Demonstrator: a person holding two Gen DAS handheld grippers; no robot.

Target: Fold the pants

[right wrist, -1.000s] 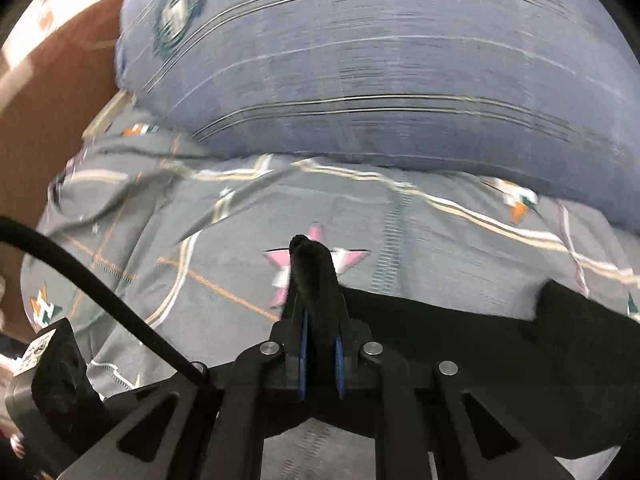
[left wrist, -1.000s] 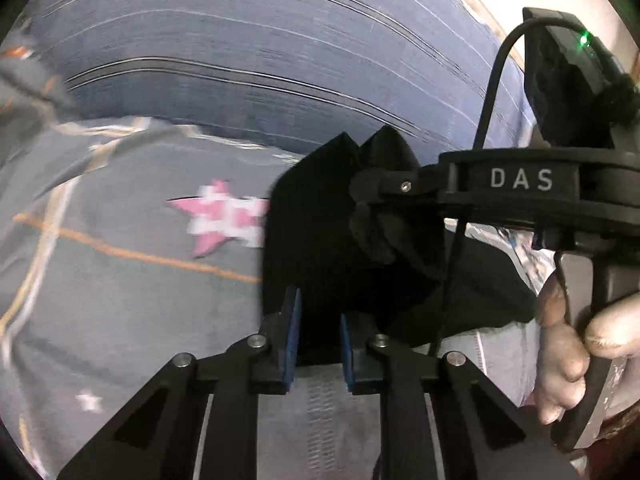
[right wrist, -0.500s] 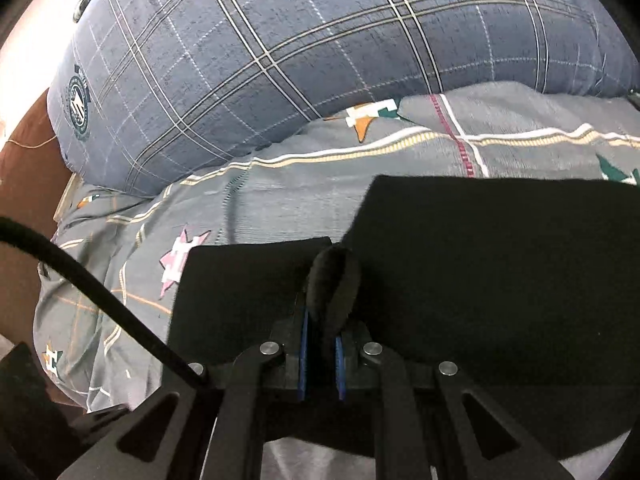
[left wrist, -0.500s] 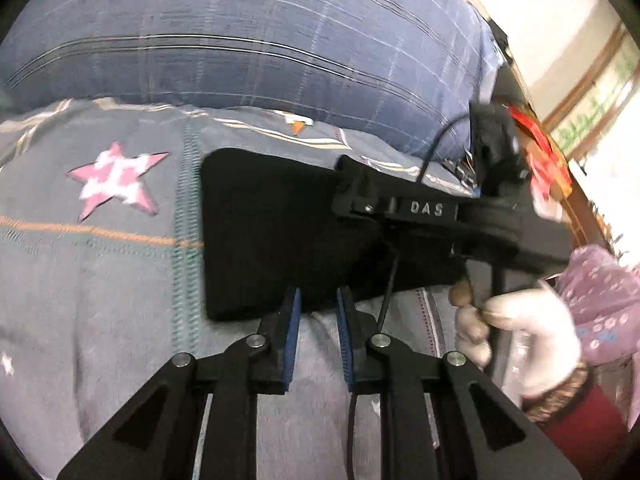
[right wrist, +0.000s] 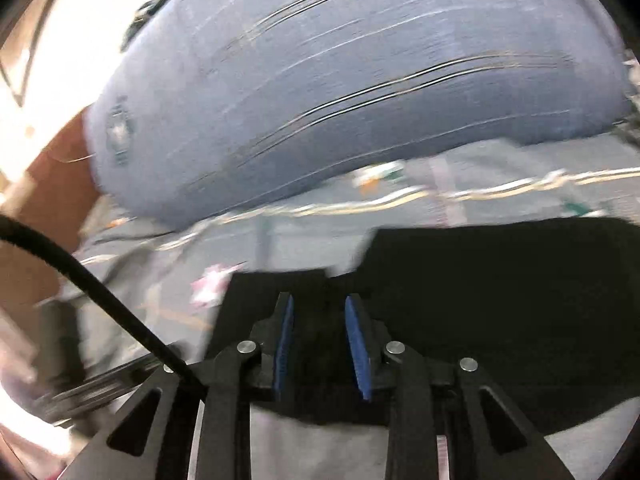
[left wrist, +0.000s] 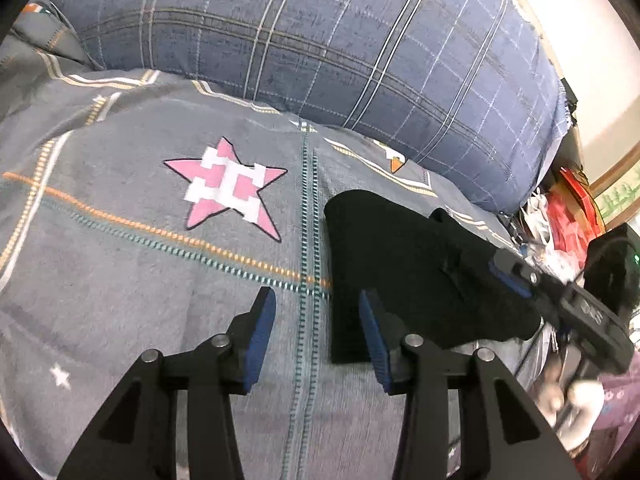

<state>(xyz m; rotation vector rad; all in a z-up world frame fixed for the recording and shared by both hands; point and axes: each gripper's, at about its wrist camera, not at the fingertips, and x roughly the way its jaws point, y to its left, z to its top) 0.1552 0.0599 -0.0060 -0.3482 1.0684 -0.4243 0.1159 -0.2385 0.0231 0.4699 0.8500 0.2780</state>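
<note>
The black pants [left wrist: 404,264] lie folded flat on the grey patterned bedsheet [left wrist: 120,280]. My left gripper [left wrist: 318,320] is open and empty, just off the fold's left edge, its right finger beside the cloth. My right gripper [right wrist: 320,320] is open over the black pants [right wrist: 500,300], nothing between its blue pads; this view is motion-blurred. The right gripper also shows in the left wrist view [left wrist: 516,276], resting over the pants' right side.
A large blue plaid pillow [left wrist: 340,52] lies along the back of the bed and also shows in the right wrist view [right wrist: 340,80]. A pink star [left wrist: 228,188] is printed on the sheet left of the pants. Red and white clutter [left wrist: 560,216] stands at the far right.
Both grippers have opened and let go of the pants, which now lie folded on the sheet. The left gripper has shifted left off the cloth. The right wrist view has become blurred.
</note>
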